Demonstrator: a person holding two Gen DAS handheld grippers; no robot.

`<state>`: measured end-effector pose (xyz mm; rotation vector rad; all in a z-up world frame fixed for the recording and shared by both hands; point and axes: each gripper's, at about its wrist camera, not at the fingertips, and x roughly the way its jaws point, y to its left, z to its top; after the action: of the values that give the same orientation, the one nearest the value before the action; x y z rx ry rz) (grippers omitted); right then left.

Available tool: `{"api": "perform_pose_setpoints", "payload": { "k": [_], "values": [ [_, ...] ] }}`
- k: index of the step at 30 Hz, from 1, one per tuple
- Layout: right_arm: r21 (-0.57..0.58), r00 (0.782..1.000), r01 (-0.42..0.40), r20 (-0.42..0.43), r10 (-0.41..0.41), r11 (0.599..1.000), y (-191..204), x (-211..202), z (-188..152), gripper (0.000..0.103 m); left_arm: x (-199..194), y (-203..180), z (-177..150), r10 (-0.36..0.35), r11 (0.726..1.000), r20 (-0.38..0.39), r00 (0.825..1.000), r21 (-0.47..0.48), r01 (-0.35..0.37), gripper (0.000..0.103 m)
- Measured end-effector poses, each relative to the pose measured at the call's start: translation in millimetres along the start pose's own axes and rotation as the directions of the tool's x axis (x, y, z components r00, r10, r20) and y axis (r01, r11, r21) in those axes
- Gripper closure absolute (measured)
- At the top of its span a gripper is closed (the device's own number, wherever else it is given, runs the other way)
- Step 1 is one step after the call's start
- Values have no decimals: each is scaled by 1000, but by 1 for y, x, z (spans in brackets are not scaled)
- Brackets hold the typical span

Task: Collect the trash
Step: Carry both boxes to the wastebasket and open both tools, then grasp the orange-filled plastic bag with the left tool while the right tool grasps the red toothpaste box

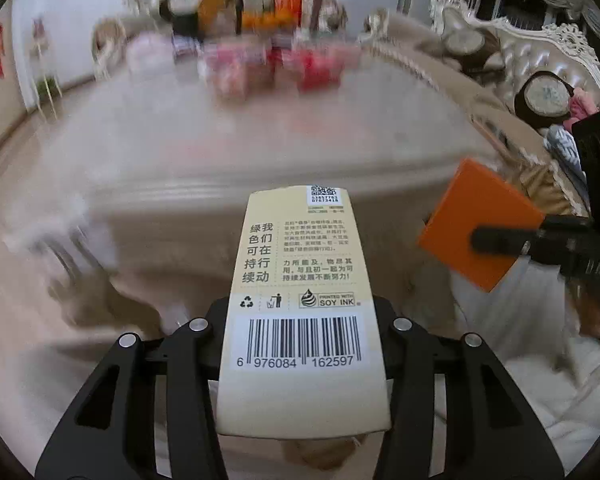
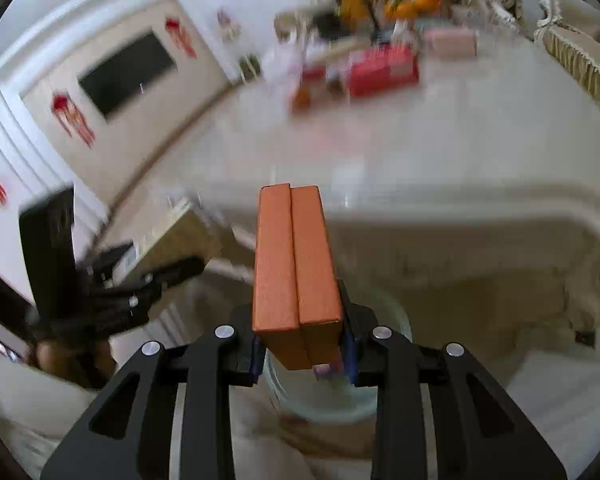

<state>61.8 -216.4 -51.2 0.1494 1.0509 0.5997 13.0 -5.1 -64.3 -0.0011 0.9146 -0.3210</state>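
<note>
Barcode print shows only leftward on the carton (image 1: 300, 320) my left claw (image 1: 304, 360) pinches; my right claw (image 2: 304, 356) clamps an orange box (image 2: 296, 276).

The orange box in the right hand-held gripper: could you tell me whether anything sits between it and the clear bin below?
Nothing visible does. The orange box is clamped in the right hand-held gripper, directly above the open mouth of the clear bin, with only air between them.

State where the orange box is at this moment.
The orange box is clamped in the right gripper, held off the table edge, above a clear bin.
</note>
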Motion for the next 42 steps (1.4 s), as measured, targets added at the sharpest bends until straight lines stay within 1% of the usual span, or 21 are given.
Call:
{"api": "perform_pose_setpoints", "payload": {
  "k": [3, 5, 7, 10, 12, 13, 14, 15, 16, 17, 20, 22, 25, 28, 31, 33, 34, 36, 38, 41, 42],
  "values": [
    [4, 993, 40, -110, -40, 999, -10, 37, -10, 75, 37, 2, -12, -28, 1000, -102, 994, -13, 27, 57],
    [1, 982, 76, -172, -75, 997, -17, 62, -11, 75, 56, 7, -15, -29, 999, -146, 989, -20, 27, 57],
    [-13, 970, 108, -216, -108, 994, -22, 83, -11, 75, 76, 13, -17, -25, 999, -190, 981, -24, 21, 57],
    [-31, 961, 126, -242, -130, 992, -23, 103, -12, 74, 98, 20, -23, -36, 999, -241, 970, -43, 27, 56],
    [-36, 955, 121, -269, -126, 992, -24, 116, -16, 73, 106, 23, -28, -38, 998, -267, 963, -53, 24, 49],
    [-47, 952, 133, -271, -140, 990, -24, 120, -16, 65, 113, 23, -30, -15, 999, -295, 955, -41, 3, 30],
    [-64, 948, 146, -275, -158, 987, -22, 122, -19, 55, 116, 22, -31, 8, 999, -307, 952, -27, -18, 22],
    [-79, 947, 163, -269, -178, 983, -20, 124, -20, 30, 119, 21, -33, 35, 999, -314, 949, -10, -40, 22],
    [-93, 948, 175, -254, -193, 980, -19, 123, -20, 22, 121, 20, -35, 59, 998, -319, 946, 11, -59, 22],
    [-96, 948, 172, -255, -191, 980, -18, 123, -21, 22, 122, 20, -34, 66, 998, -318, 946, 15, -65, 22],
    [-81, 946, 196, -247, -210, 977, -20, 119, -26, 22, 113, 21, -33, 82, 997, -291, 953, 14, -81, 22],
    [-75, 950, 204, -224, -216, 976, -20, 108, -27, 22, 100, 24, -30, 97, 995, -249, 964, 16, -96, 22],
    [-86, 959, 205, -183, -218, 975, -16, 87, -22, 22, 74, 24, -21, 90, 996, -175, 981, 15, -89, 22],
    [-99, 974, 198, -90, -207, 975, -7, 54, -7, 22, 45, 26, -7, 83, 996, -89, 992, 20, -82, 22],
    [-83, 981, 192, 18, -191, 978, -4, 20, 12, 22, 21, 31, 14, 95, 995, -12, 995, 37, -94, 22],
    [-54, 968, 227, 117, -220, 972, -2, 3, 35, 22, 13, 34, 33, 99, 993, 27, 995, 56, -101, 22],
    [-46, 959, 250, 149, -241, 967, -2, 0, 43, 20, 10, 38, 45, 107, 992, 50, 993, 62, -110, 22],
    [-37, 923, 330, 222, -314, 943, -3, -1, 70, 18, 10, 46, 66, 118, 990, 80, 990, 66, -124, 22],
    [-12, 897, 368, 266, -352, 930, -5, 5, 96, 17, 16, 55, 93, 115, 990, 102, 988, 66, -122, 22],
    [3, 879, 392, 293, -375, 920, -5, 30, 135, 17, 33, 65, 133, 91, 994, 115, 989, 57, -98, 22],
    [2, 879, 397, 285, -381, 918, -7, 37, 147, 17, 40, 67, 144, 88, 994, 117, 989, 56, -95, 22]
  ]
}}
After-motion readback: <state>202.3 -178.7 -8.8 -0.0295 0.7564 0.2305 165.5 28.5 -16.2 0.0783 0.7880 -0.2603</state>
